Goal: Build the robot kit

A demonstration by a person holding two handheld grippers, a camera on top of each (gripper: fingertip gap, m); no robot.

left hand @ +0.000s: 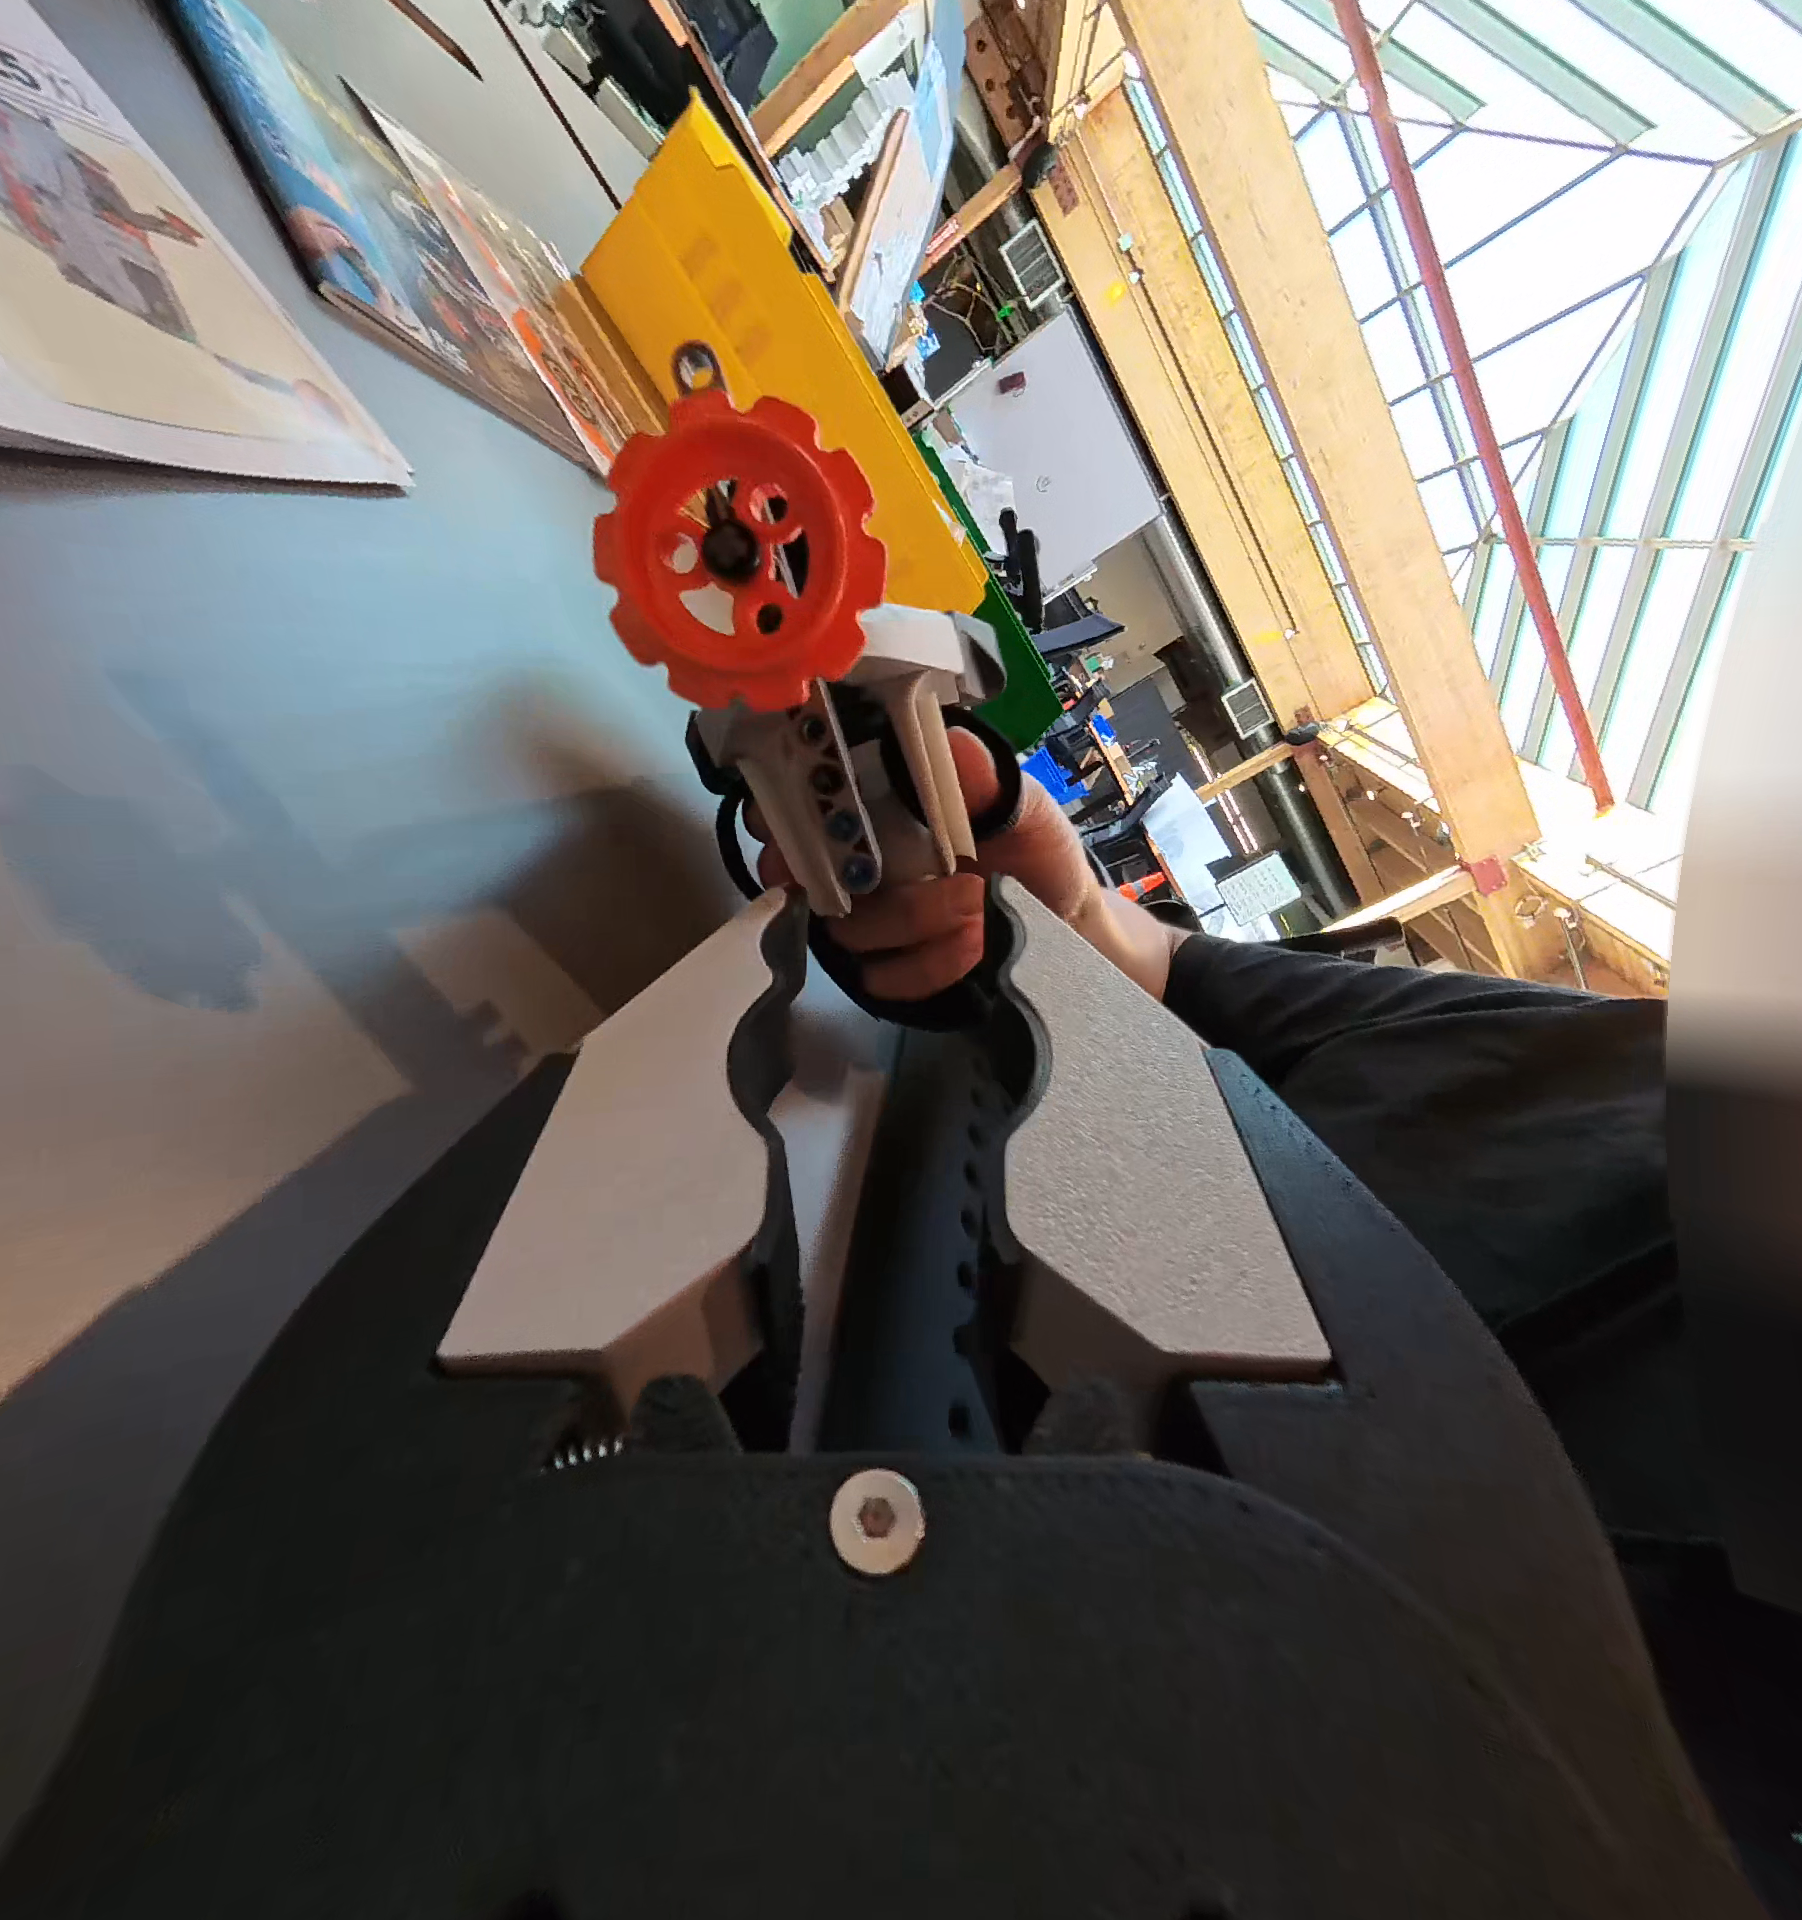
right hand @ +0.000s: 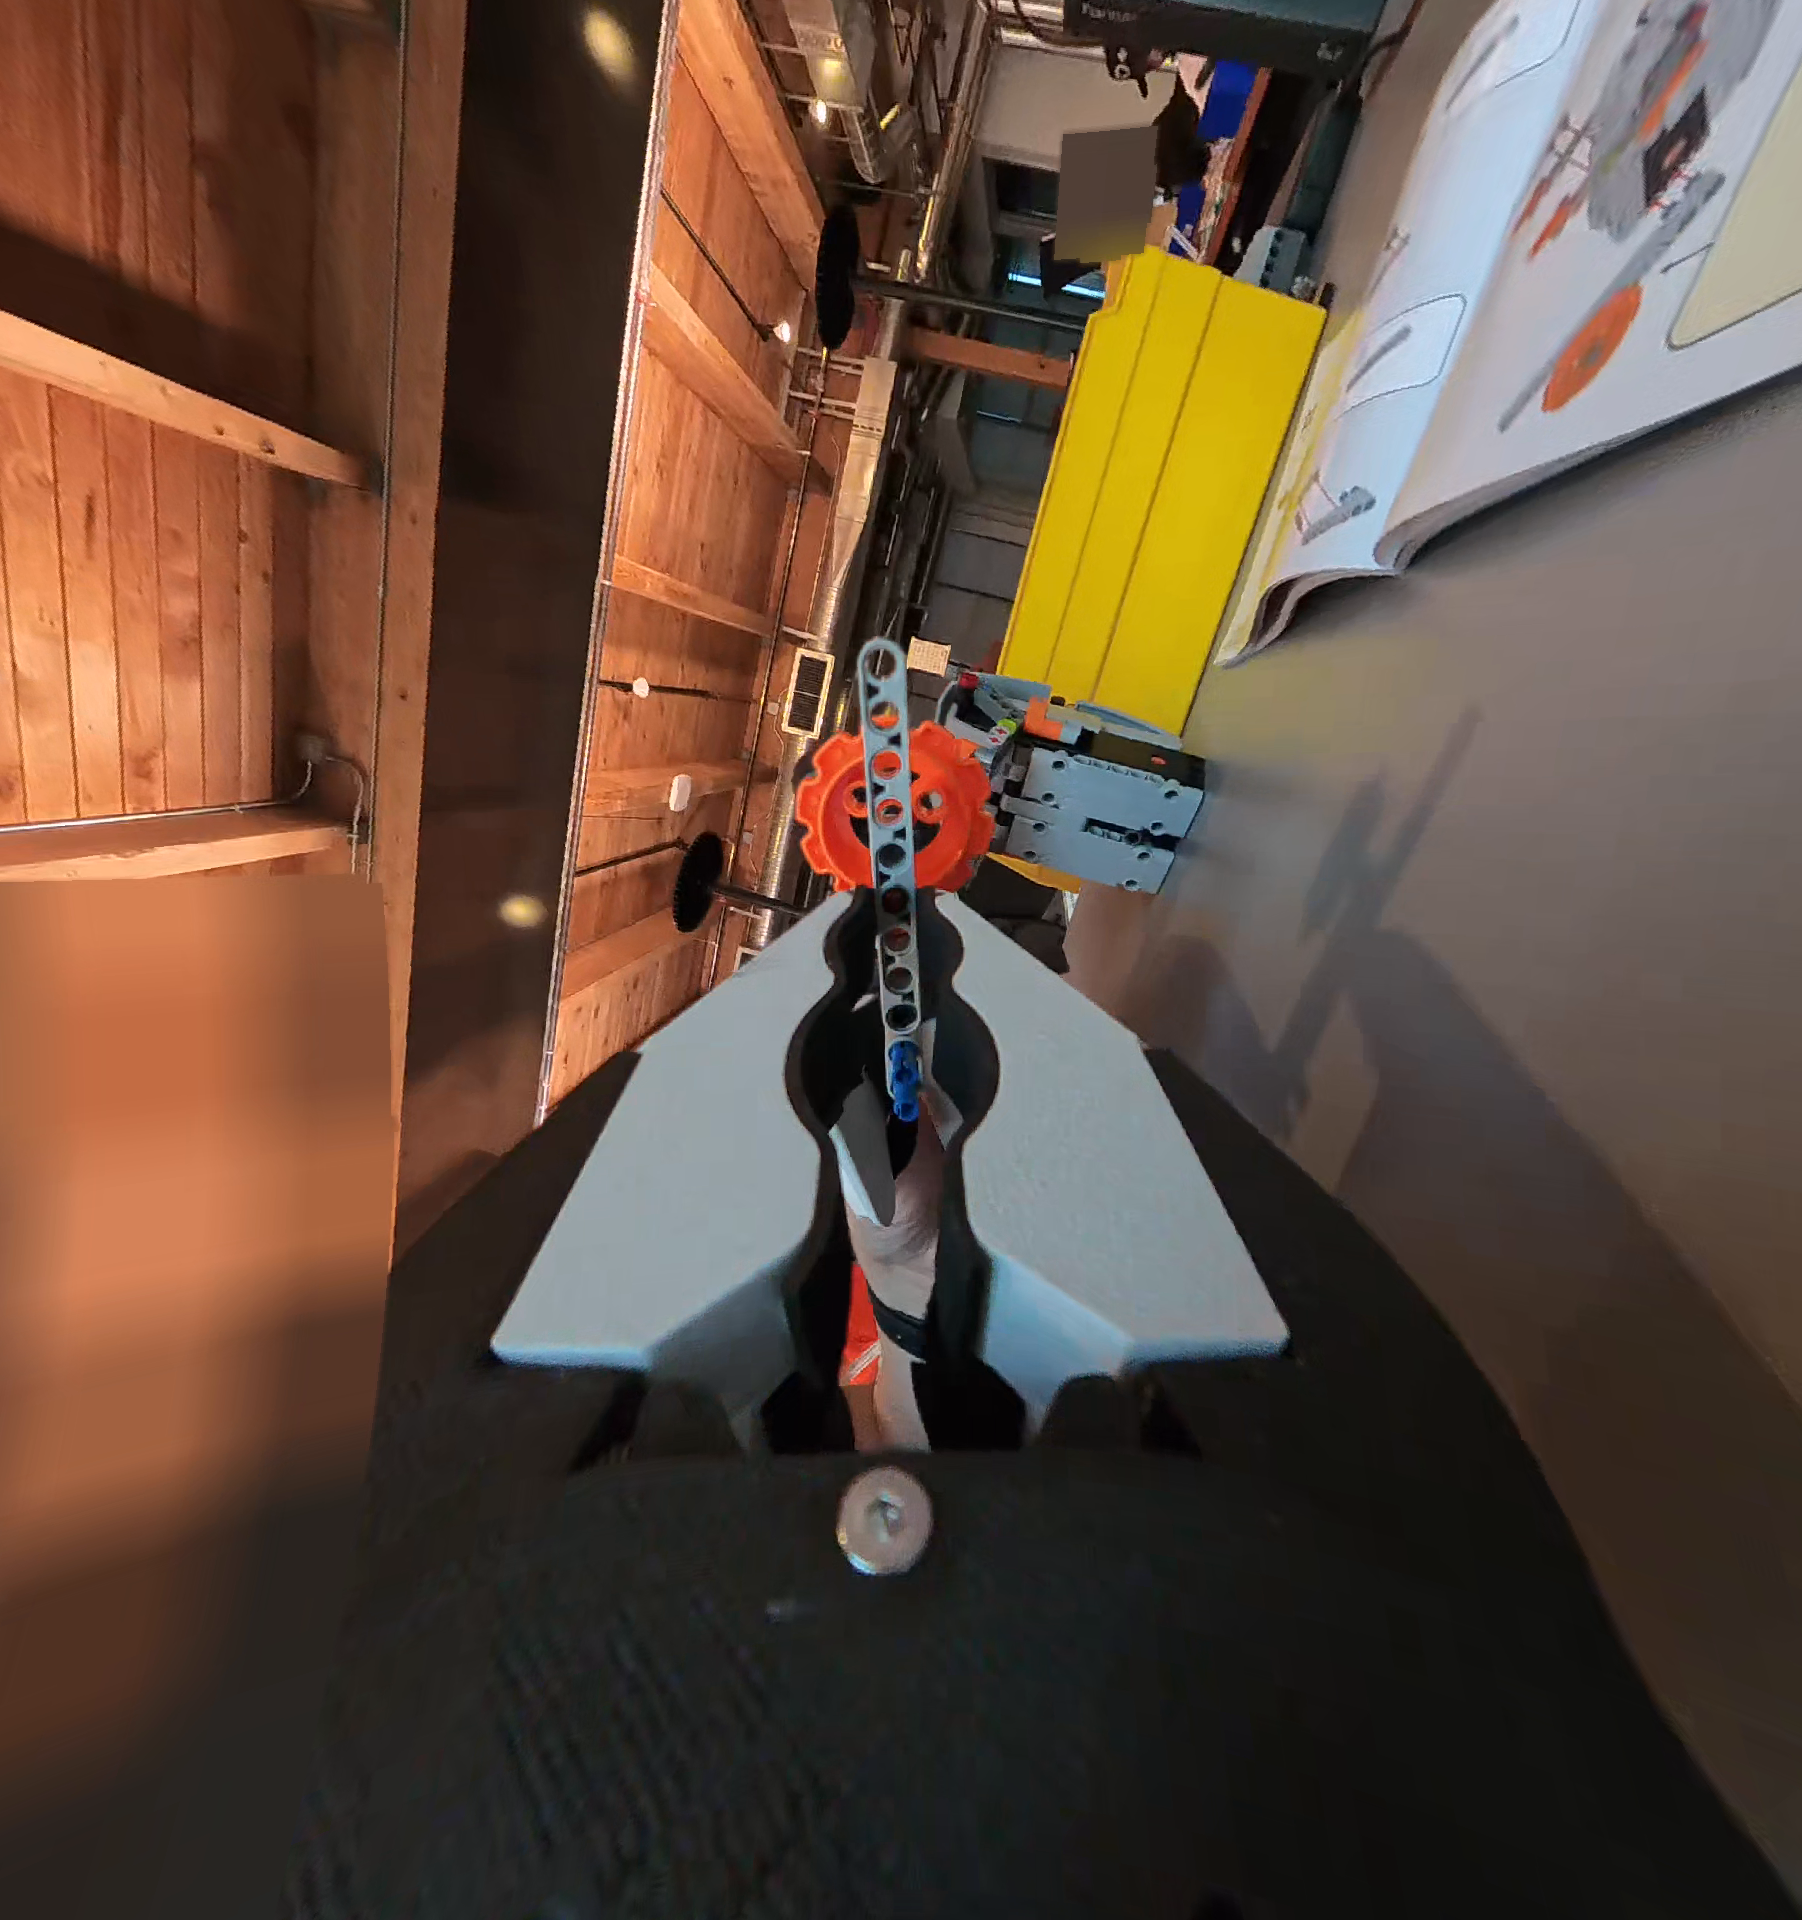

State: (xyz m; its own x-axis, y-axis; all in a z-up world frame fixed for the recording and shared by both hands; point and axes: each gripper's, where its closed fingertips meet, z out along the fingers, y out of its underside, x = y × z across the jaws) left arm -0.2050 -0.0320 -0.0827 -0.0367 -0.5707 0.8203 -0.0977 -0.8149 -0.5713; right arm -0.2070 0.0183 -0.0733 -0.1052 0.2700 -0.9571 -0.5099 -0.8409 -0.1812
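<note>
- The right hand-held gripper (right hand: 892, 925) is pinching a grey beam with holes (right hand: 889, 790). Its fingers are almost closed on the lower half of the beam, and a blue pin (right hand: 904, 1081) is sticking out at the beam's near end.
- An orange gear (left hand: 739, 551) is sitting on the upper part of the beam, beyond the fingertips. The beam's long axis is running along the right fingers and away from them.
- The left hand-held gripper (left hand: 892, 904) is pointing straight at the right one. Its fingertips are just beside the bottom end of the beam, so it is the free one nearest to that end. The gear is lying farther, up and slightly left in the left wrist view.
- The left fingers are standing apart. A dark strip with holes (left hand: 954, 1226) is showing in the gap, but I cannot tell if it is a gripped part or a piece of the tool itself.
- A hand (left hand: 938, 935) in a dark sleeve is holding the right tool just behind the left fingertips.
- Both tools are hanging in the air above the grey desk (left hand: 253, 727); nothing is standing between them.
- On the desk, an open booklet (left hand: 97, 291) and a yellow bin (left hand: 762, 312) are lying well apart from the beam, and a grey brick model (right hand: 1094, 821) is standing near the bin.
</note>
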